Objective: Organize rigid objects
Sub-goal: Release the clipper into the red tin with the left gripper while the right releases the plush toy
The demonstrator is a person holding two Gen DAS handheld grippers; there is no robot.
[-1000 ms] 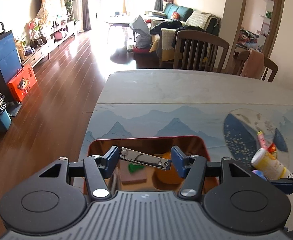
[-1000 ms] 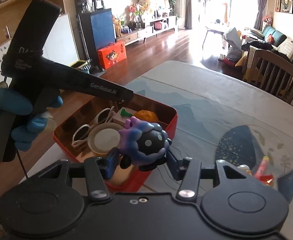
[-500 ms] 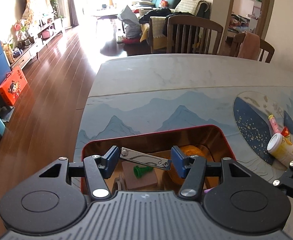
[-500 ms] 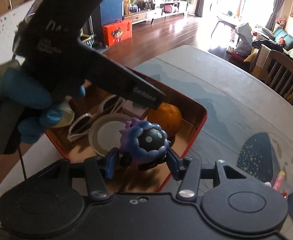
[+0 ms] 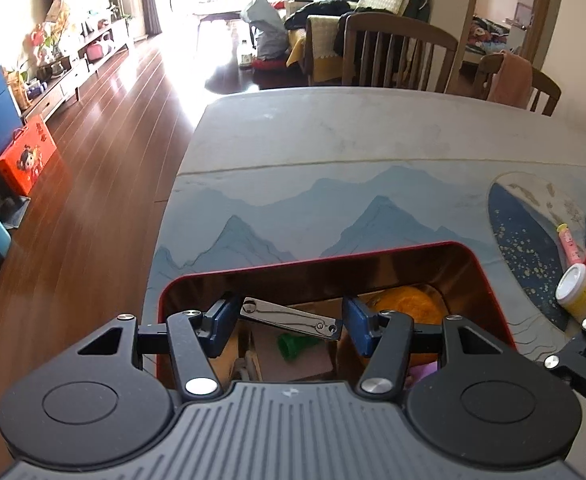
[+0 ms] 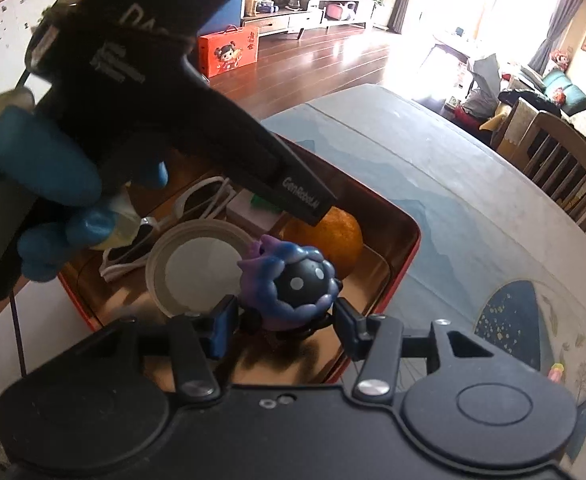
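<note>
Both my grippers hold items over the red tin (image 5: 373, 258).

My left gripper (image 5: 289, 318) clamps the nail clipper (image 5: 291, 317) endwise, long axis crosswise, right end lower; my right gripper (image 6: 287, 316) pinches the purple figurine (image 6: 289, 282) at lower centre, above lid (image 6: 197, 264), sunglasses (image 6: 201, 204), orange (image 6: 333, 236).

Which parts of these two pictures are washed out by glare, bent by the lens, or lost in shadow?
Left wrist view: sun through the far window bleaches the wooden floor to white, and the table edge bows with fisheye curve. Right wrist view: the window area is blown out, the near black handle of the other claw is dark and soft, while the purple toy stays sharp.
</note>
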